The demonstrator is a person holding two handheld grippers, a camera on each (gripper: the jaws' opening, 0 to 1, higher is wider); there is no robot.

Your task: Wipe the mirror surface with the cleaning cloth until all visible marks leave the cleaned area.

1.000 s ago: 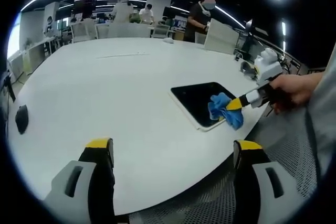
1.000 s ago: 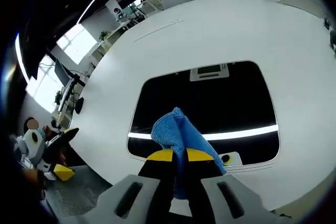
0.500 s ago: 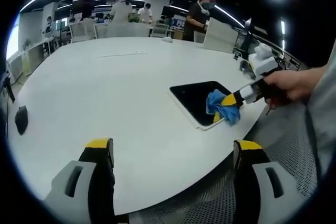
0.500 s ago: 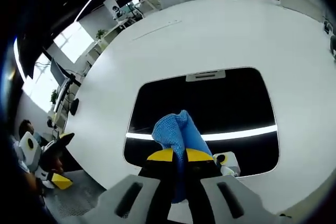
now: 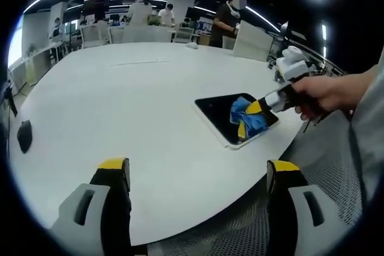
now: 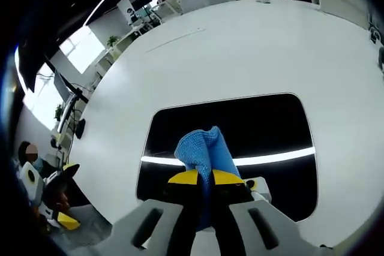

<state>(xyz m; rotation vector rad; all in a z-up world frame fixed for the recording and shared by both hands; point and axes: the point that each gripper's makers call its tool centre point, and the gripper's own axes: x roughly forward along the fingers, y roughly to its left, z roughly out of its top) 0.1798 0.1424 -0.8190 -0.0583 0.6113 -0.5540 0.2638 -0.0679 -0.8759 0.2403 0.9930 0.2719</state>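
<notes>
Right gripper [image 6: 204,178] jaws clamped on crumpled blue microfibre cleaning cloth [image 6: 204,151], pressed on dark rectangular white-framed mirror [image 6: 252,127], at 3 o'clock on white round table [image 5: 138,106] in the left gripper view. Left gripper [image 5: 198,175] jaws apart, empty. Risk: mirror sits near the table edge, hard strokes could push it off; bunched cloth may skip marks.

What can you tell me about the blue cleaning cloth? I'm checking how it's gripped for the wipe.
The cleaning cloth is bright blue with a fine woven, microfibre-like texture. It is bunched into a peaked fold, not spread flat. The right claw is shut on it between yellow-tipped jaws. It sits over the dark mirror near the claw's side. In the left gripper view it lies on the mirror's near part; actual contact isn't certain.
</notes>
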